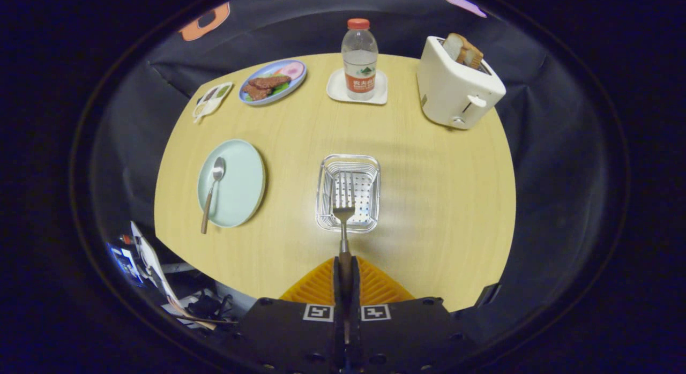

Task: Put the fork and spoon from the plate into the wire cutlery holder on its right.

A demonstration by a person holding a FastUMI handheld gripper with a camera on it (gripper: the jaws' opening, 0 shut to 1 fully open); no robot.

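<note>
My gripper [345, 264] is shut on the handle of the fork [343, 216], which sticks straight out ahead of the fingers. Its tines hang over the wire cutlery holder [323, 194], a square mesh basket on the wooden table just beyond the fingers. To the left of the holder lies a pale green plate [241, 184]. The spoon [211, 194] rests on the plate's left side, bowl pointing away, with its handle reaching past the near rim.
At the table's far side stand a white toaster [455, 90] with bread slices, a water bottle [359, 60] on a white coaster, a blue plate of food [273, 82] and a small white dish [212, 99]. Clutter lies below the table's near left edge.
</note>
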